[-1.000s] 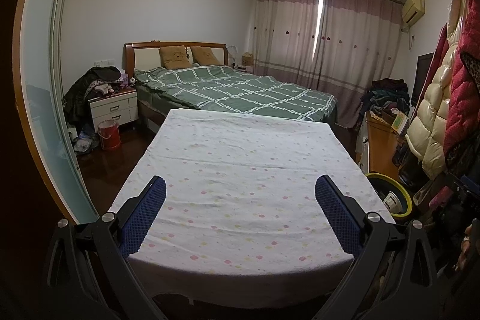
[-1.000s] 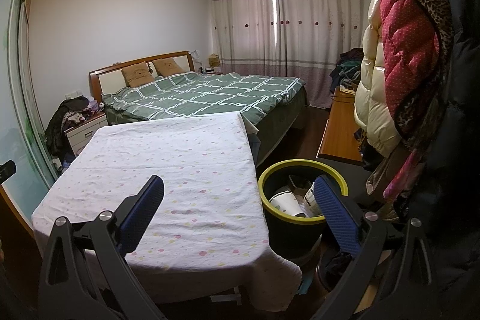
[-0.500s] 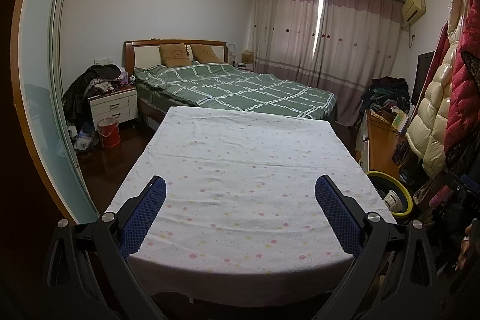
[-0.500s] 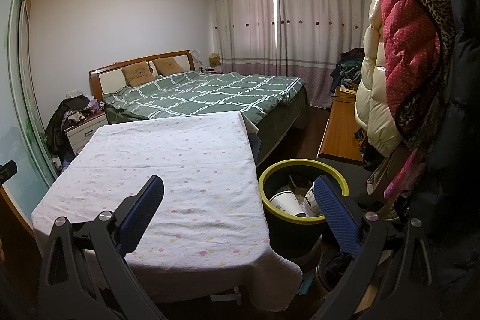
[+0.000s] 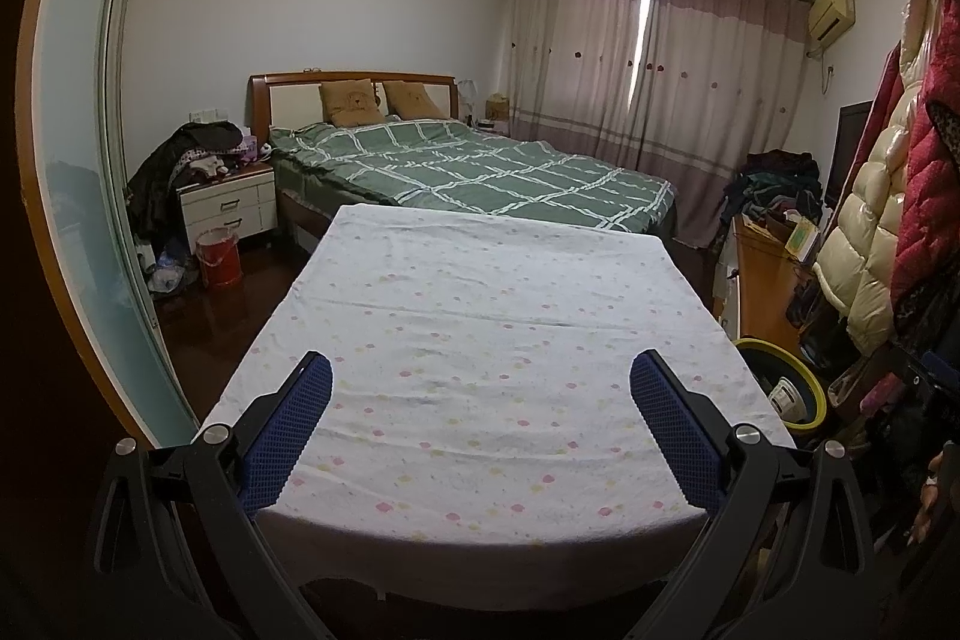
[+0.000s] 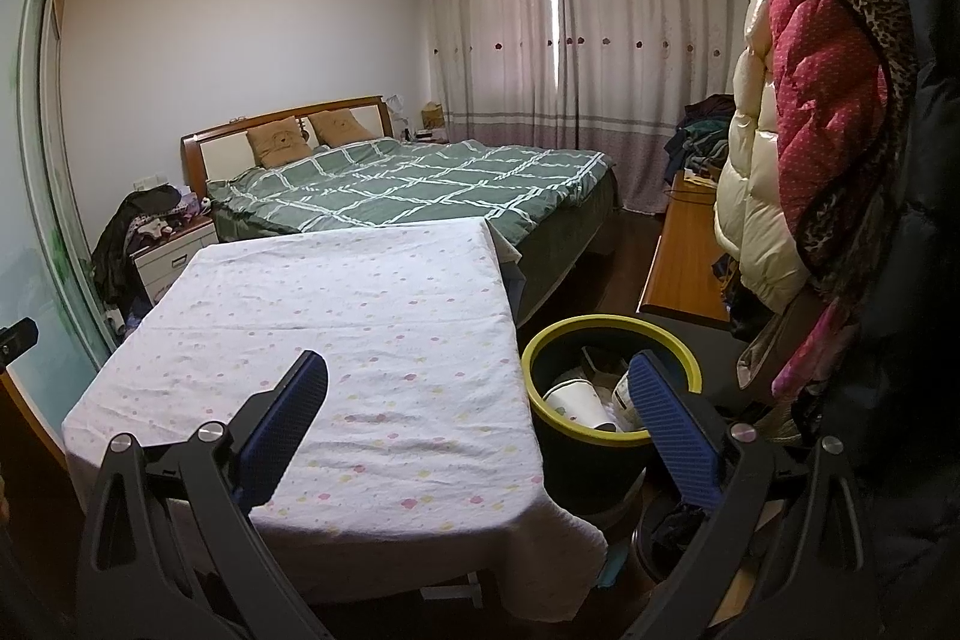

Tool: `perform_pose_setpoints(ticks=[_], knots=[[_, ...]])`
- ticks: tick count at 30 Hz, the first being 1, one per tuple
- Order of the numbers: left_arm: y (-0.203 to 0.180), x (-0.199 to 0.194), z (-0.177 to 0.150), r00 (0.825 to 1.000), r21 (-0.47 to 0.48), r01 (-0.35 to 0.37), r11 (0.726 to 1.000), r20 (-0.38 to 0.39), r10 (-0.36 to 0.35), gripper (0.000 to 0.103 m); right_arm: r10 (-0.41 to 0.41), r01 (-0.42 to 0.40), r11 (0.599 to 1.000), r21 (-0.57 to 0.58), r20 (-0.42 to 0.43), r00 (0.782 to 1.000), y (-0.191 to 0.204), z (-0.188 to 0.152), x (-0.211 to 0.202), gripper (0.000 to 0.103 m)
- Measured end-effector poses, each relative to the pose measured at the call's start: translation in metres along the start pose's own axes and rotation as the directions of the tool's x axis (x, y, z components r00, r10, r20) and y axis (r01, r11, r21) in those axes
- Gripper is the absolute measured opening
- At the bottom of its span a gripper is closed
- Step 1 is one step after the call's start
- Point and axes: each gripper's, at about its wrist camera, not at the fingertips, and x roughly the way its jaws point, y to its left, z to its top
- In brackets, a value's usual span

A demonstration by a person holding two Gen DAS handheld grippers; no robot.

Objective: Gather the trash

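hovering over the near edge of the cloth-covered table [image 5: 480, 340], the left gripper [image 5: 480, 382] has its jaws spread wide and holds nothing; the right gripper [image 6: 480, 382] is equally wide and empty, its left finger above the table's cloth, its right finger in front of the yellow-rimmed trash bin [image 6: 540, 376]; the bin stands just right of the table, with paper cups [image 6: 579, 403] inside.
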Motion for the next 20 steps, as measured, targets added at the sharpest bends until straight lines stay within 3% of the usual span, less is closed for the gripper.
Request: perform_pose_setpoints(ticks=[10,13,16,20], knots=[[-0.002,0.011,0.000,0.999,0.016,0.028,0.999,-0.015,-0.028,0.098,0.005,-0.005,1.000,-0.006,-0.013,1.000,0.001,-0.001,0.006,0.096],[0.000,0.031,0.005,0.997,0.015,0.057,0.998,-0.047,-0.056,0.098,0.016,-0.017,1.000,-0.019,-0.025,1.000,0.004,0.000,0.017,0.096],[0.001,0.069,0.012,0.995,0.031,0.036,0.999,-0.091,-0.033,0.098,0.055,-0.057,0.998,-0.030,-0.072,0.996,0.009,0.004,0.044,0.096],[0.012,0.156,0.017,0.978,0.035,0.016,0.999,-0.207,-0.008,0.098,0.091,-0.101,0.993,-0.056,-0.163,0.982,0.032,0.014,0.112,0.096]])
